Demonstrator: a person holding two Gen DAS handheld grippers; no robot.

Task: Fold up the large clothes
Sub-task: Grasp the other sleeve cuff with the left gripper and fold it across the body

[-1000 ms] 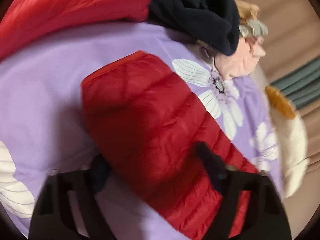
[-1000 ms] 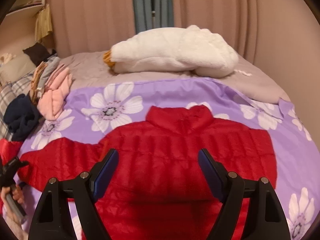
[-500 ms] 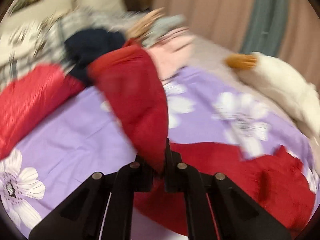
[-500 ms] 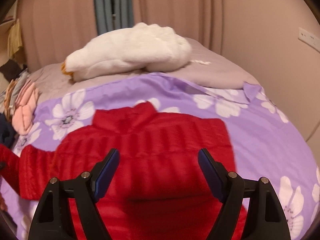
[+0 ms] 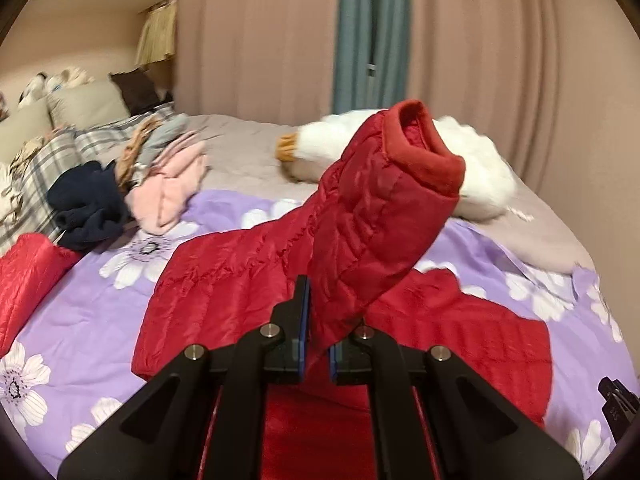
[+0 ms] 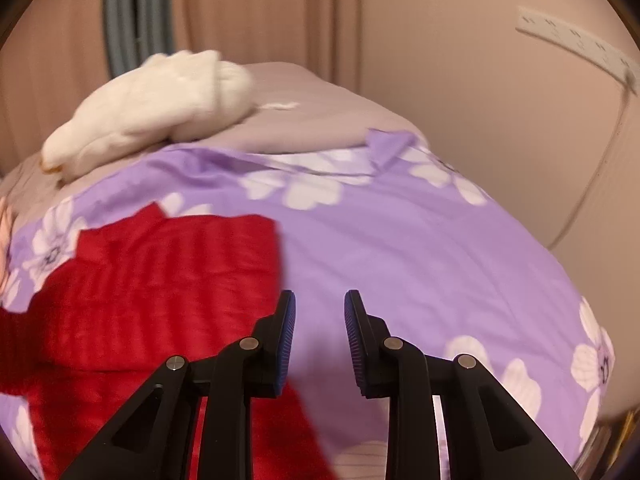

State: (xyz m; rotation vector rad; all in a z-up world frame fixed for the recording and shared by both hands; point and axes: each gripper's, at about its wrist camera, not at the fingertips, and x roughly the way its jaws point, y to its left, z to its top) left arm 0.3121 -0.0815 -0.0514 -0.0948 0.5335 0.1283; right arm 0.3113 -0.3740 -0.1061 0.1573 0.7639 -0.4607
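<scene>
A red quilted puffer jacket [image 5: 224, 280] lies spread on a purple flowered bedspread [image 5: 80, 320]. My left gripper [image 5: 318, 344] is shut on the jacket's sleeve [image 5: 372, 216] and holds it raised over the jacket body, cuff pointing up and away. In the right wrist view the jacket [image 6: 152, 280] lies to the left. My right gripper [image 6: 320, 320] is partly closed with a gap between its pads, holding nothing, over the bedspread [image 6: 420, 248] by the jacket's right edge.
A white plush toy [image 5: 472, 172] lies at the far side of the bed, also in the right wrist view [image 6: 160, 108]. A pile of pink, navy and grey clothes [image 5: 132, 184] sits at the left. Another red garment [image 5: 28, 276] lies at the left edge. Curtains [image 5: 372, 32] hang behind.
My left gripper closed on the sleeve, lifted it and swung it over the jacket body. My right gripper narrowed from wide open and moved right, off the jacket's middle to its right edge.
</scene>
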